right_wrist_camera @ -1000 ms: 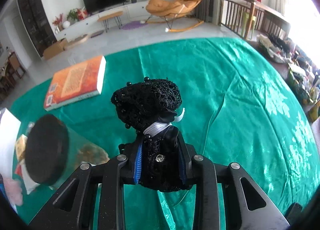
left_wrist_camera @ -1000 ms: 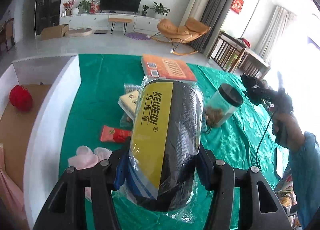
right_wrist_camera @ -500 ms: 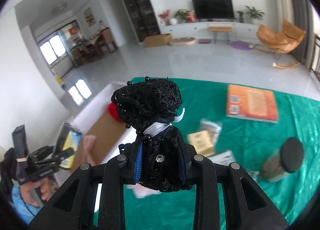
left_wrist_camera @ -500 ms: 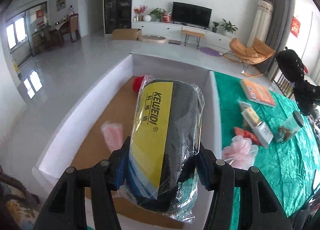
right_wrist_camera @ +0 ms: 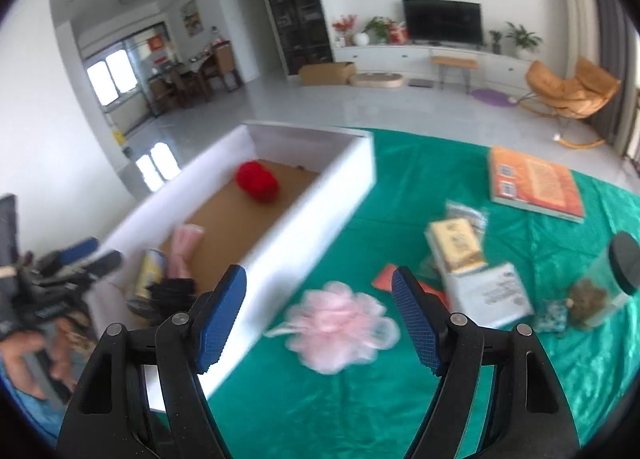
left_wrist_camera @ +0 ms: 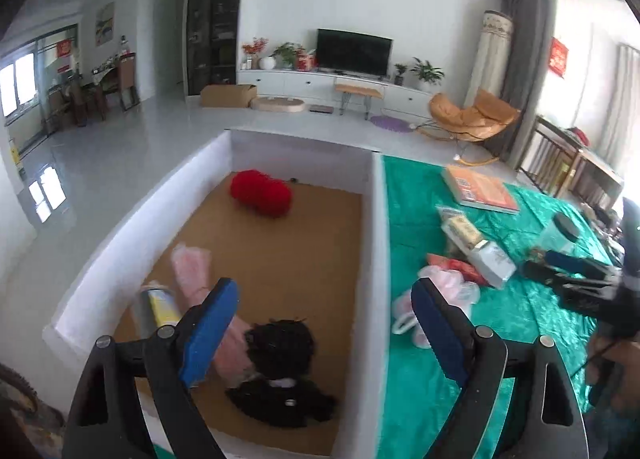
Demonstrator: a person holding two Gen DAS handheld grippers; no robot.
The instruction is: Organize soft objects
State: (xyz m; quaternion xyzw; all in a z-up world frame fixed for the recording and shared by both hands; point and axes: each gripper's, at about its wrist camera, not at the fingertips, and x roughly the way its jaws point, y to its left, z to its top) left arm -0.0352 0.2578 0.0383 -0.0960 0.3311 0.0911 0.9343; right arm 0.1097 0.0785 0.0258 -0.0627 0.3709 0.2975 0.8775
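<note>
1. Left gripper (left_wrist_camera: pixel 320 303): jaws spread apart, empty, above white box (left_wrist_camera: pixel 374 243).
2. Right gripper (right_wrist_camera: pixel 318 303): jaws spread apart, empty, above green cloth (right_wrist_camera: pixel 400 399).
3. Black lace item (left_wrist_camera: pixel 280 371), yellow-labelled roll (left_wrist_camera: pixel 158 309), red ball (left_wrist_camera: pixel 260 193): inside box.
4. Pink mesh puff (right_wrist_camera: pixel 340 325): on cloth, beside box.

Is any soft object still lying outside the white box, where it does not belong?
Yes. The pink mesh puff still lies on the green cloth, just outside the white box, among the hard things. The red ball and black fabric item are inside. Both claws are open.
</note>
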